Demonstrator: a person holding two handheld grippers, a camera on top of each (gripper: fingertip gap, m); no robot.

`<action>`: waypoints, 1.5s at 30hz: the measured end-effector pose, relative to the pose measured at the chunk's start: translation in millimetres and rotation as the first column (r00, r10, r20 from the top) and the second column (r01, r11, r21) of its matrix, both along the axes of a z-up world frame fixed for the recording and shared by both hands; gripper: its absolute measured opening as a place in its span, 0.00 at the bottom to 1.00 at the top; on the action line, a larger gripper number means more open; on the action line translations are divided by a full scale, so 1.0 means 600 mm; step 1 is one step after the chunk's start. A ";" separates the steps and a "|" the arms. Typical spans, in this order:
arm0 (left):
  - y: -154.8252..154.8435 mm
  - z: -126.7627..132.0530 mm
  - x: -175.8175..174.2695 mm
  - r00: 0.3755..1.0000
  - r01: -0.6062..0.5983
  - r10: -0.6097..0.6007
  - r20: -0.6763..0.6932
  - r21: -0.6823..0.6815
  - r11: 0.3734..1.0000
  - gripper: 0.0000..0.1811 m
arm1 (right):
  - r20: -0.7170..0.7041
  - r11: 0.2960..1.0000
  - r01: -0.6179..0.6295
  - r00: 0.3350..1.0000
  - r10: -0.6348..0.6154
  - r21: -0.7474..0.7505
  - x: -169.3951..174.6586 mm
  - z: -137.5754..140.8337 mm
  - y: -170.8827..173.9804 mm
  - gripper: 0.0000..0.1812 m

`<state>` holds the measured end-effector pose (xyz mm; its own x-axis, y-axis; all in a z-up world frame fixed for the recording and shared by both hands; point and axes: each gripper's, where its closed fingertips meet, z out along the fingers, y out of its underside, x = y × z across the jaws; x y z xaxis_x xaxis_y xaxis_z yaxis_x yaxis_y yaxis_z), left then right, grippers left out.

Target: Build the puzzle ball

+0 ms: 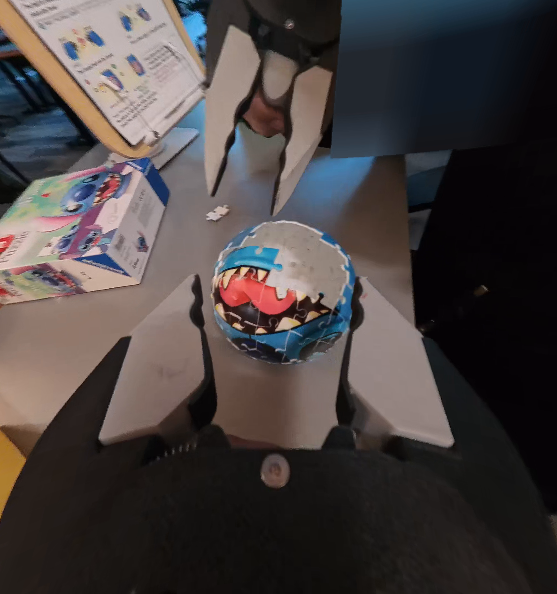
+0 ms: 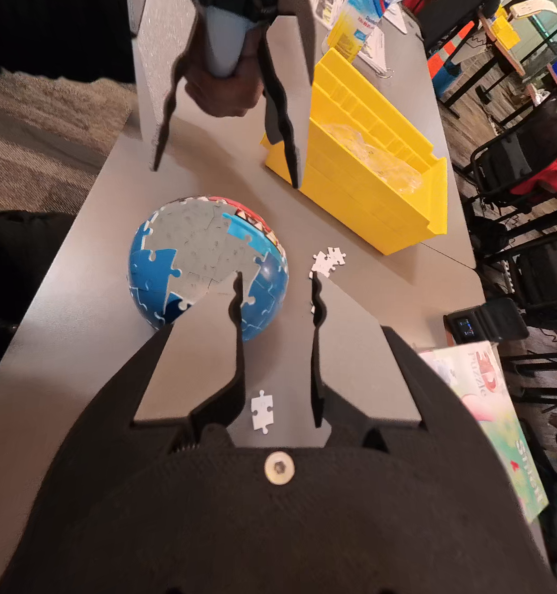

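Observation:
The puzzle ball point(image 1: 283, 295), blue with a toothed mouth and a large grey area on top, rests on the grey table point(image 1: 61, 337). My left gripper point(image 1: 277, 289) is open, its fingers on either side of the ball in its own view. In the right wrist view it point(image 2: 224, 176) hovers just beyond the ball point(image 2: 187, 257). My right gripper point(image 2: 276, 275) is open and empty, above the table beside the ball. It also shows in the left wrist view point(image 1: 243, 202). One loose white piece point(image 2: 262, 411) lies under it and two more point(image 2: 328, 262) lie near its right fingertip.
A yellow bin point(image 2: 367, 199) holding a clear bag stands beyond the ball. The puzzle box point(image 1: 77, 231) lies on the table's left part. An instruction sheet on a wooden stand point(image 1: 109, 64) is behind it. A small black device point(image 2: 483, 321) and chairs are past the table edge. Tip to tip, the grippers are about 7 cm apart. Both grippers' tips are roughly 20 cm from the loose white piece point(image 2: 262, 411).

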<state>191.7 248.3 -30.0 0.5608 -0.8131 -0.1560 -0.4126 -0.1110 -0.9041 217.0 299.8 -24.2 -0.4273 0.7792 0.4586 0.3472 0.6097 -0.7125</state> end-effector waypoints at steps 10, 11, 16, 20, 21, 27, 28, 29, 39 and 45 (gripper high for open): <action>0.039 -0.010 0.004 0.995 0.081 -0.087 -0.042 -0.119 0.990 0.52 | 0.044 0.990 -0.018 0.999 0.012 0.140 -0.027 -0.040 -0.013 0.22; 0.039 -0.013 0.005 0.995 0.083 -0.088 -0.041 -0.117 0.990 0.52 | 0.031 0.986 -0.012 0.999 0.007 0.165 -0.030 -0.040 -0.012 0.22; 0.043 -0.026 0.008 0.994 0.091 -0.097 -0.040 -0.137 0.986 0.52 | -0.026 0.968 0.004 1.000 0.003 0.251 -0.043 -0.044 -0.011 0.19; 0.044 -0.028 0.014 0.992 0.112 -0.118 -0.041 -0.139 0.984 0.51 | -0.056 0.937 0.034 0.998 -0.016 0.347 -0.046 -0.050 0.001 0.15; 0.045 -0.028 0.015 0.991 0.117 -0.123 -0.043 -0.135 0.984 0.51 | -0.061 0.935 0.031 0.998 -0.010 0.353 -0.045 -0.051 0.000 0.14; 0.049 -0.039 0.017 0.990 0.132 -0.138 -0.033 -0.139 0.981 0.52 | -0.062 0.943 0.002 0.998 0.019 0.334 -0.043 -0.049 0.001 0.12; 0.049 -0.042 0.017 0.990 0.133 -0.139 -0.031 -0.146 0.980 0.52 | -0.062 0.944 -0.009 0.998 0.031 0.329 -0.043 -0.049 -0.001 0.11; 0.050 -0.045 0.017 0.990 0.131 -0.138 -0.030 -0.154 0.979 0.52 | -0.064 0.944 -0.018 0.997 0.041 0.328 -0.043 -0.049 -0.002 0.11; 0.046 -0.039 0.015 0.987 0.161 -0.162 -0.002 -0.118 0.980 0.51 | -0.046 0.955 -0.103 0.992 0.120 0.278 -0.030 -0.037 -0.002 0.17; 0.041 -0.018 0.008 0.984 0.161 -0.148 0.102 -0.135 0.978 0.51 | -0.015 0.957 -0.081 0.996 0.089 0.277 -0.014 -0.026 0.004 0.18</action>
<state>196.7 272.6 -40.9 0.4333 -0.9012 0.0130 -0.3513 -0.1821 -0.9184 208.9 302.1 -39.8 -0.4707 0.5818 0.6632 0.2683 0.8105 -0.5206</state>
